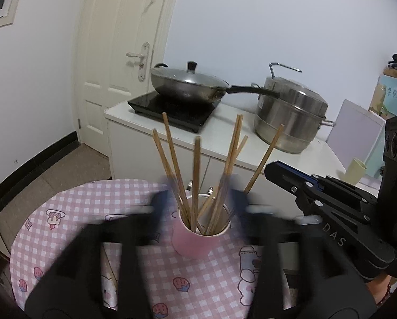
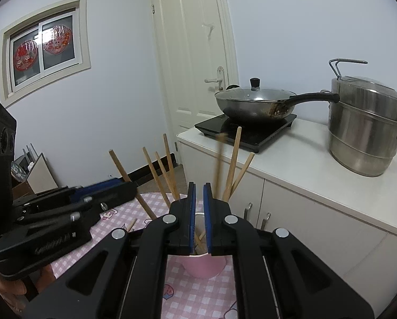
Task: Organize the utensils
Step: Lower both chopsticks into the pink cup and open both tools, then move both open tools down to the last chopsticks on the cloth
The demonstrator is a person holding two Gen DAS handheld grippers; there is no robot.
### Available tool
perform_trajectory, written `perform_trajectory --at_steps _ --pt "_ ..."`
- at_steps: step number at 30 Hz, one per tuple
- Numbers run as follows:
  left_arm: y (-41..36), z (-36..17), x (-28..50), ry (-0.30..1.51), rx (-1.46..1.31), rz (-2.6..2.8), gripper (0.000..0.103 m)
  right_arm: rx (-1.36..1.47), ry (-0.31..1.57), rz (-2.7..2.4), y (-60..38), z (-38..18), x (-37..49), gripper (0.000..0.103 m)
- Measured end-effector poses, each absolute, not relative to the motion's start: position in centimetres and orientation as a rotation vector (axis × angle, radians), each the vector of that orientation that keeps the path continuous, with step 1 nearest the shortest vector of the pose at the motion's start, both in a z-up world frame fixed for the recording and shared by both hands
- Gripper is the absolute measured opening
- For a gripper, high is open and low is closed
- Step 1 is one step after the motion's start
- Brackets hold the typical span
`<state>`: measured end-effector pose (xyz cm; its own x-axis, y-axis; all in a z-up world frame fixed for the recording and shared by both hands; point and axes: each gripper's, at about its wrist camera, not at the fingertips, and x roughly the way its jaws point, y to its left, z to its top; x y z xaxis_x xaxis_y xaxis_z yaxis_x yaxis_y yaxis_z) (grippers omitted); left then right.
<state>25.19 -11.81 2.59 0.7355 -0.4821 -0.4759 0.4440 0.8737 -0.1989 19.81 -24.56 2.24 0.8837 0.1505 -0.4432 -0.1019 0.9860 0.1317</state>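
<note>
Nearest the left wrist camera, the black left gripper [image 1: 201,199] stands with its blue-padded fingers apart and motion-blurred, at 9 and 3 o'clock of the pink round paper cup [image 1: 195,242], pressing on nothing. That spread suggests it has let go so the sticks can settle. The cup stands upright on the pink-and-white checked cloth with cartoon prints [image 1: 73,212], and the slim wooden chopsticks [image 1: 196,180], smooth and pale brown, fan out of its mouth; one in the right wrist view is blurred. A loose stick seems to lie on the cloth at 7 o'clock of the cup, half hidden. The black right gripper [image 2: 199,218] hangs just above the cup's rim, its blue pads nearly together with nothing visibly between them. Farther off, at 12 o'clock, a white counter [image 1: 225,130] bears a lidded steel wok [image 1: 188,85] on a glossy black induction hob [image 1: 172,106] and a stacked stainless steamer pot [image 1: 291,117].
</note>
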Motion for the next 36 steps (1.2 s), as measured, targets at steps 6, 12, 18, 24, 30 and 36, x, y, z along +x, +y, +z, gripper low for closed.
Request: perform_trajectory --at_steps 6,12,18,24,30,36 --pt "-11.5 3.5 24.1 0.517 -0.044 -0.504 0.068 0.11 0.461 0.138 -24.5 2.8 19.2 0.005" --pt "-10.0 4.0 23.4 0.521 -0.047 -0.483 0.068 0.095 0.456 0.161 -23.7 3.3 18.2 0.005" --pt "-8.2 4.1 22.5 0.535 -0.037 -0.45 0.068 0.076 0.456 0.187 -22.1 3.6 17.6 0.005" --pt "-5.5 3.7 21.7 0.549 -0.035 -0.418 0.068 0.05 0.474 0.224 -19.8 3.2 17.6 0.01" --pt "-1.8 2.0 22.1 0.594 -0.043 -0.369 0.068 0.015 0.522 0.284 -16.4 1.5 18.5 0.011" --pt "1.4 -1.1 23.5 0.678 -0.053 -0.313 0.068 -0.015 0.602 0.345 -12.9 -1.2 20.4 0.011"
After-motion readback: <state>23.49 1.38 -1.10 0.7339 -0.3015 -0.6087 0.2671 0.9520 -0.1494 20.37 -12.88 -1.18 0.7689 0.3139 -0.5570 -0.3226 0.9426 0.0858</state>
